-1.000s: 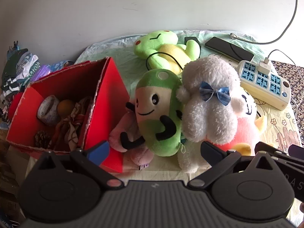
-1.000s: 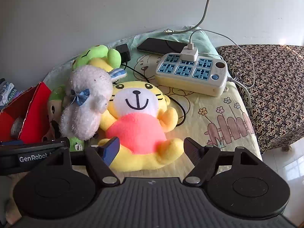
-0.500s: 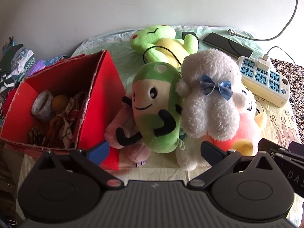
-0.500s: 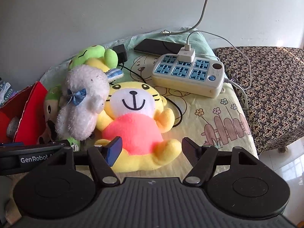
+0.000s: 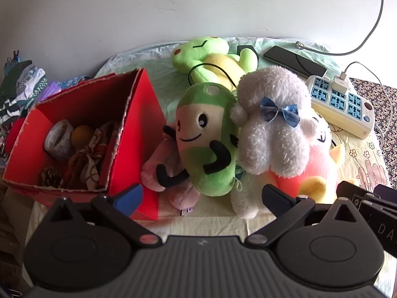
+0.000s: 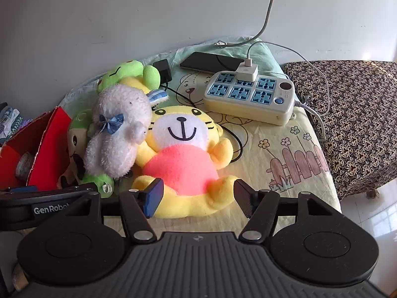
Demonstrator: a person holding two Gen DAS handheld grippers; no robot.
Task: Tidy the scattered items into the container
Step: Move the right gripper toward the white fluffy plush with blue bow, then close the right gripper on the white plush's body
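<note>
Several small items already lie in the red box point(image 5: 139, 134); plush toys point(image 5: 206, 139) remain outside beside it; left gripper point(image 5: 202, 197) spread, empty; right gripper point(image 6: 198, 196), jaws just closing, brackets the yellow tiger point(image 6: 183, 156) unpinched.

White lettering "GenRobot", its end cut off, printed on the black body of the left gripper point(image 6: 47, 207), seen at the lower left of the right wrist view. Partial letters "DA" on the right gripper point(image 5: 379, 226), at the left wrist view's right edge.
</note>
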